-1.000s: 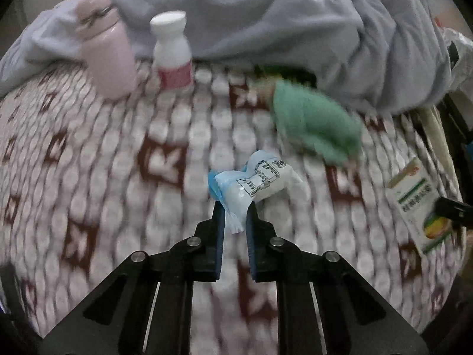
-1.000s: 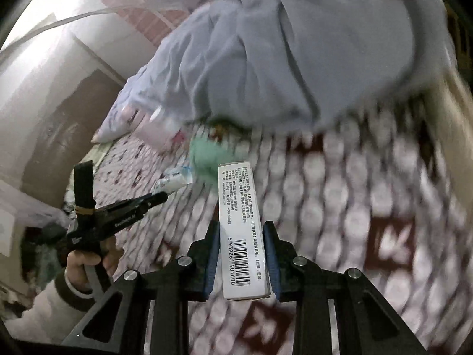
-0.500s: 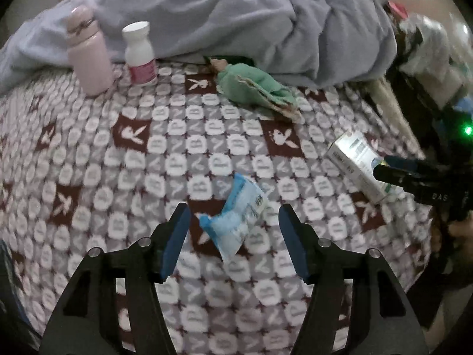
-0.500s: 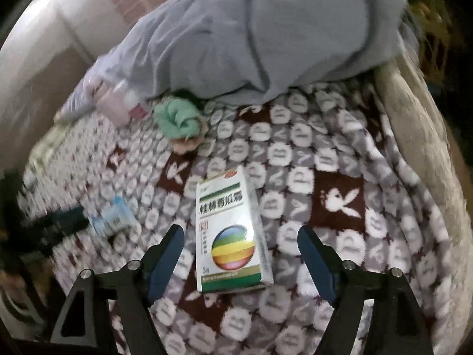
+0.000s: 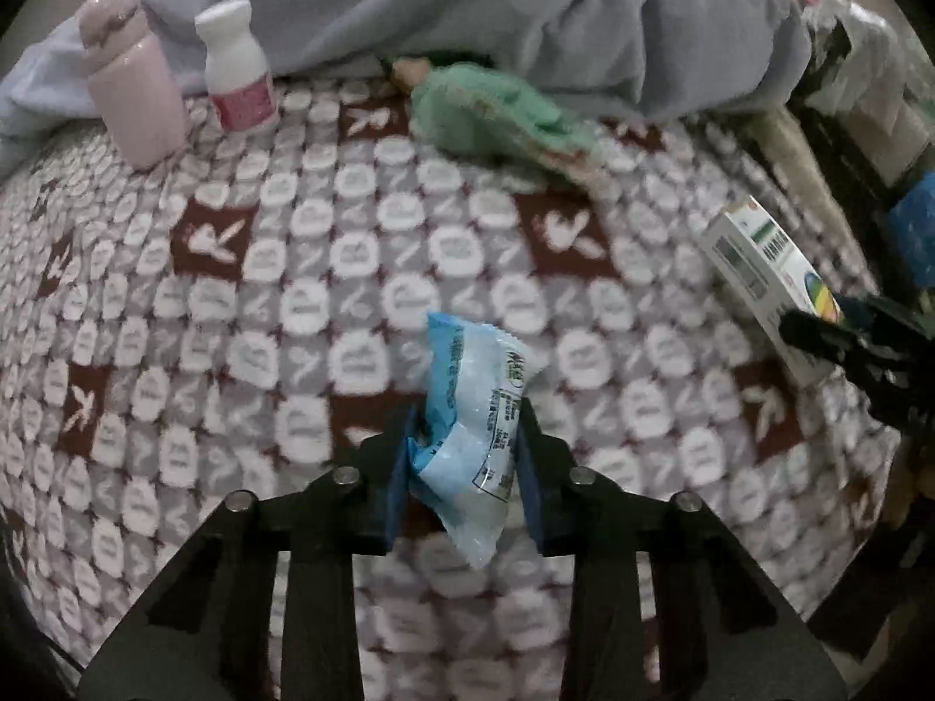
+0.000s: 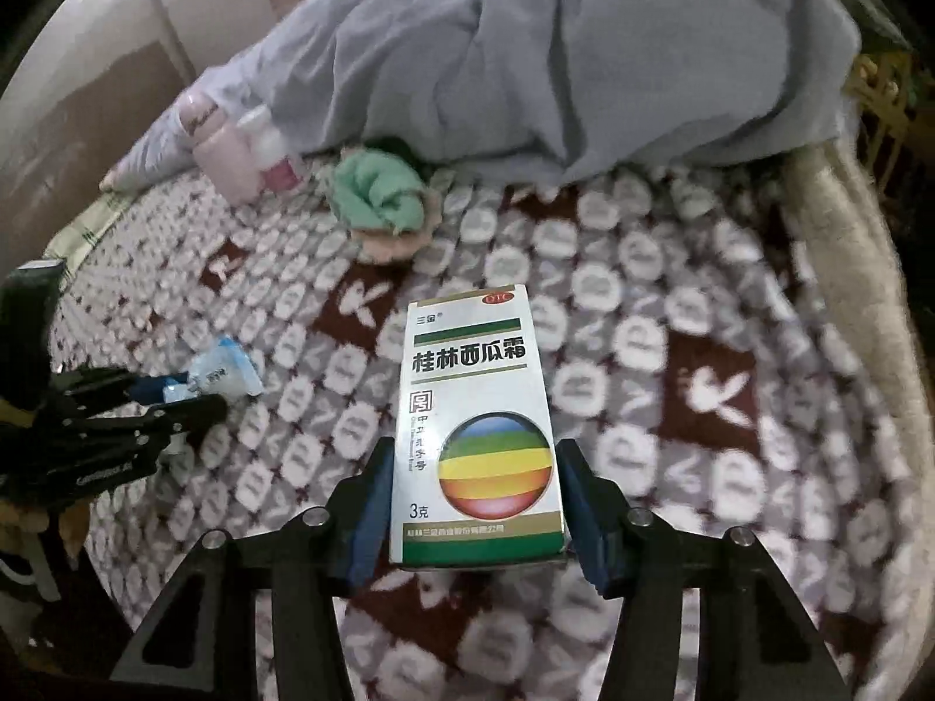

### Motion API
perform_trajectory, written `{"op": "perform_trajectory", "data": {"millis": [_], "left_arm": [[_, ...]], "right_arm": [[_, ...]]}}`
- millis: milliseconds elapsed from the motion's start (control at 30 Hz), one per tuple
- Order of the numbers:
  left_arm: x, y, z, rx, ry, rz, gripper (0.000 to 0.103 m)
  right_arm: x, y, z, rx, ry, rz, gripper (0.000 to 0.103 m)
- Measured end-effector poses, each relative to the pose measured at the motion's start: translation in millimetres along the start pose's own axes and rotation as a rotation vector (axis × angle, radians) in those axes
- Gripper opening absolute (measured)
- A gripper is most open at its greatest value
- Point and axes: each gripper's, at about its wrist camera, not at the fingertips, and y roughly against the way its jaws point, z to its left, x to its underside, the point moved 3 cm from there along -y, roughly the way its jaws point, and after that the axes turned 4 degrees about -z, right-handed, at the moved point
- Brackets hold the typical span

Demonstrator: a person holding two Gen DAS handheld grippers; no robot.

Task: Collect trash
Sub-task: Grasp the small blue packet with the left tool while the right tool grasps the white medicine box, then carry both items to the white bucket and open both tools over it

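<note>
Lower middle of the left wrist view: left claw [image 5: 461, 467] narrow and closing, blue pads against both sides of a crumpled blue-and-white packet [image 5: 473, 426] that rests on the patterned bedspread [image 5: 292, 269].

Lower middle of the right wrist view: right claw [image 6: 476, 502] at middling width and closing, pads seemingly touching the two long sides of a white-and-green medicine box [image 6: 476, 420] lying flat, printed face up.

Around these, toward the top of the left wrist view:
- upper left, a pink bottle [image 5: 131, 93] upright, and just beside it a white bottle [image 5: 236, 70] with a pink label;
- upper middle, a bunched green cloth [image 5: 497, 111], well apart from both claws;
- across the whole top, a rumpled grey-blue duvet [image 5: 526, 11], with its hem just behind the bottles and over the far end of the cloth.

Nothing lying between packet and box except bare bedspread. Wide open cover in the left half of the left wrist view, and to the right of the box in the right wrist view.

Along the right side of the right wrist view, the pale bed edge [image 6: 847, 269], dark beyond it. At the right of the left wrist view, dim clutter past that edge, too blurred to tell.
</note>
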Motion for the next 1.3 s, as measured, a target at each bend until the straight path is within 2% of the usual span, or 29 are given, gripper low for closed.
{"op": "perform_trajectory", "data": {"millis": [167,467,667,933,1300], "left_arm": [[-9.9,14.6,-33.2,0.025,-0.010,-0.056,0.026],[-30.9,33.5,-115.3,0.073,-0.108,-0.128,0.026],[-39.8,38.0,-163.5,0.105,-0.177,-0.153,0.026],[-47.2,35.7,-231.6,0.172,-0.257,-0.155,0.026],[-44.8,27.3,-348.6,0.329,-0.363,-0.115,0.026]], "right_arm": [[3.9,34.3,-15.4,0.012,-0.028,-0.056,0.052],[21.2,81.6,-54.3,0.052,-0.101,-0.120,0.052],[33.3,114.1,-88.5,0.112,-0.156,-0.164,0.052],[58.5,152.6,-139.3,0.188,-0.246,-0.203,0.052],[111.0,196.6,-214.7,0.311,-0.391,-0.219,0.052]]}}
